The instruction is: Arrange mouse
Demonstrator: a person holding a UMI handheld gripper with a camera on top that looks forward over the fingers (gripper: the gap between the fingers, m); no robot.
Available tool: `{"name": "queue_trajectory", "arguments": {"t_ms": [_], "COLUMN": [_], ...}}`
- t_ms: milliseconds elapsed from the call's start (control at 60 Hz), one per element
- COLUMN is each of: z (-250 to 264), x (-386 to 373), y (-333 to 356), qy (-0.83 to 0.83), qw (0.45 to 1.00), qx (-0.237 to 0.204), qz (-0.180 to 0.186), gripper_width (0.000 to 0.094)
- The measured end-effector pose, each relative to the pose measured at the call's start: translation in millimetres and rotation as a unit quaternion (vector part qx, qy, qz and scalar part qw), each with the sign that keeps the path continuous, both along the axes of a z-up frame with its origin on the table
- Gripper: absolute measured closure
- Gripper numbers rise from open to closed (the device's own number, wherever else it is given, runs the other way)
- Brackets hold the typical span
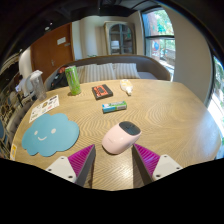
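One pink mouse [121,137] sits on the round wooden table [160,115], just ahead of the jaws and roughly centred on the gap between them. Jaws are spread apart, nothing gripped; the pads [82,160] don't touch the mouse, bare table shows between it and the fingertips.

Left of the jaws, near: blue cloud-shaped mat [50,134] lying flat, apart from the mouse. Just beyond the mat, a white card with printed pictures [44,107].

Beyond the mouse, mid-table: small teal box [113,106] lying flat. Further out, a dark flat object with red on it [102,91], can't tell what it is. Left of that, a green cylindrical bottle [73,79] standing upright. Right of the dark object, a pale rounded thing [127,87], unclear what.

Far side of the table: a grey sofa with light cushions [110,71]. Wooden door [50,52] beyond on the left, window [158,32] beyond on the right.
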State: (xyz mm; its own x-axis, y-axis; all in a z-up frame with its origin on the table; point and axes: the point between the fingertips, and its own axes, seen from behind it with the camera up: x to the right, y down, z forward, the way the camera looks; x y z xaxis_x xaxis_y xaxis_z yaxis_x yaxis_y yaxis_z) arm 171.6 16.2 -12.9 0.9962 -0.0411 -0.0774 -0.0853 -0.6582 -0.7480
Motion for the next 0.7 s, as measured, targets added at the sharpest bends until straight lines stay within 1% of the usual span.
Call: {"name": "queue_trajectory", "arguments": {"t_ms": [100, 217, 267, 367, 400, 483, 500, 517, 600, 700], "z": [-2.3, -2.2, -2.0, -1.7, -1.9, -2.1, -2.2, -2.2, -3.3, -5.2], "x": [2.8, -3.0, -3.8, -6.0, -6.4, -3.5, -2.2, -0.7, -1.7, -2.0], "y": [23.5, 40.7, 48.0, 59.0, 61.7, 64.4, 64.7, 65.0, 63.5, 62.8], "qy": [-0.002, -0.019, -0.021, -0.022, -0.02, -0.021, -0.022, -0.023, -0.019, -0.017], "qw": [1.0, 0.998, 0.998, 0.998, 0.998, 0.999, 0.999, 0.999, 0.999, 1.0], "qx": [0.012, 0.015, 0.018, 0.025, 0.027, 0.034, 0.035, 0.036, 0.029, 0.0], "qz": [0.024, 0.05, 0.056, 0.055, 0.051, 0.037, 0.033, 0.028, 0.023, 0.013], "gripper_width": [0.0131, 0.0136, 0.0137, 0.0148, 0.0168, 0.0265, 0.027, 0.0343, 0.039, 0.044]}}
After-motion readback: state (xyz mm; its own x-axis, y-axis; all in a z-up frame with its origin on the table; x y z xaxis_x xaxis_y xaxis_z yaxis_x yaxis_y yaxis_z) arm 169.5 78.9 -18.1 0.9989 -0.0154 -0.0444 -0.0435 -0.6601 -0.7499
